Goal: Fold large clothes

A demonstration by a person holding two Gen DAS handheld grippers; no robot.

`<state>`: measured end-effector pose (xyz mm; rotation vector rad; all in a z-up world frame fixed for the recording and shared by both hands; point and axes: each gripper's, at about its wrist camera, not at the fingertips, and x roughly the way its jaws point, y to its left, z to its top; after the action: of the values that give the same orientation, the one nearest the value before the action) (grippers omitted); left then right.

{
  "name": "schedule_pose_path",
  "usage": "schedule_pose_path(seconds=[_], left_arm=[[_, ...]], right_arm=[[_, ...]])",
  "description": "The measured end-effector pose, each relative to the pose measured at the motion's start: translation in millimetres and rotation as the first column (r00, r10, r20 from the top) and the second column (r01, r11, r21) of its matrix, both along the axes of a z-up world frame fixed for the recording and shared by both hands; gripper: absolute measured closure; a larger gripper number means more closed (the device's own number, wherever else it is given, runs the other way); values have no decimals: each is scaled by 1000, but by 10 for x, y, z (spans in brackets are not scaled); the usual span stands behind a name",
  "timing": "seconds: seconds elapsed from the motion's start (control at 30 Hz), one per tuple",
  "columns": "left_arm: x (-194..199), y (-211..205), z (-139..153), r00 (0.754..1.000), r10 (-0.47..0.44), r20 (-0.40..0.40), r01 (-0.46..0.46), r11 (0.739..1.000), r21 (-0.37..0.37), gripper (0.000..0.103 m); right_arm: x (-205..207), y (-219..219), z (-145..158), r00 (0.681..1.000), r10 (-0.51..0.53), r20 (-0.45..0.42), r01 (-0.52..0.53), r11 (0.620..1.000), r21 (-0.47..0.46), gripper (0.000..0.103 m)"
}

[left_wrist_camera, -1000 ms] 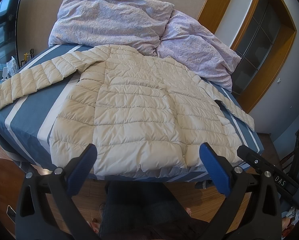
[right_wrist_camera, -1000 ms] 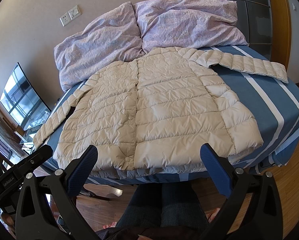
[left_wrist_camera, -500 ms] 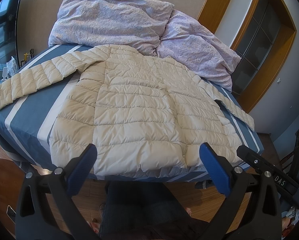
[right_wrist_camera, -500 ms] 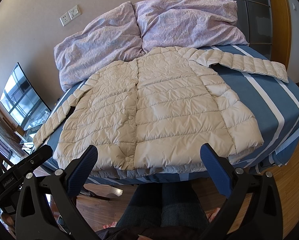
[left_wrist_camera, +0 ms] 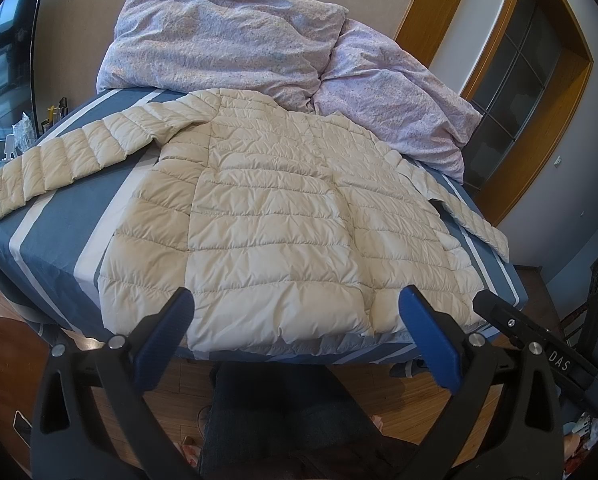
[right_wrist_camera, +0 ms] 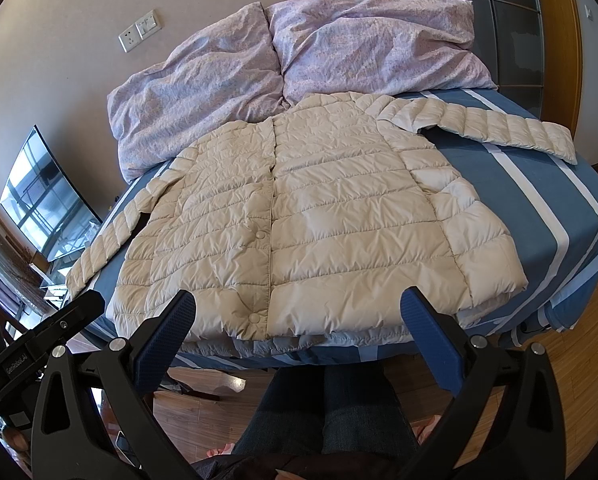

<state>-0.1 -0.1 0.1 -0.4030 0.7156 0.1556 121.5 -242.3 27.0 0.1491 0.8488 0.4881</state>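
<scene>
A cream quilted puffer jacket [left_wrist_camera: 275,216] lies flat and front up on a blue striped bed [left_wrist_camera: 59,216], snaps closed, hem toward me. Its left sleeve [left_wrist_camera: 71,156] stretches out to the left; its right sleeve [right_wrist_camera: 487,126] stretches out to the right. It also shows in the right wrist view [right_wrist_camera: 299,216]. My left gripper [left_wrist_camera: 295,308] is open and empty, hovering just short of the hem. My right gripper [right_wrist_camera: 297,310] is open and empty, likewise short of the hem.
Two lilac pillows [left_wrist_camera: 227,44] lean on the wall behind the jacket. A television [right_wrist_camera: 39,200] stands at the left, a wooden-framed door [left_wrist_camera: 531,76] at the right. My legs [right_wrist_camera: 331,412] stand on the wood floor in front of the bed edge.
</scene>
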Motion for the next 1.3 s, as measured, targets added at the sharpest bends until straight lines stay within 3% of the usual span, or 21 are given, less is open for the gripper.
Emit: schedule_pose_path(seconds=[1.3], left_arm=[[40,-1,-18,1000,3,-12,-3,1000,-2,2]], right_arm=[[94,13,-53,1000,-3,-6,3,1000,-5,1]])
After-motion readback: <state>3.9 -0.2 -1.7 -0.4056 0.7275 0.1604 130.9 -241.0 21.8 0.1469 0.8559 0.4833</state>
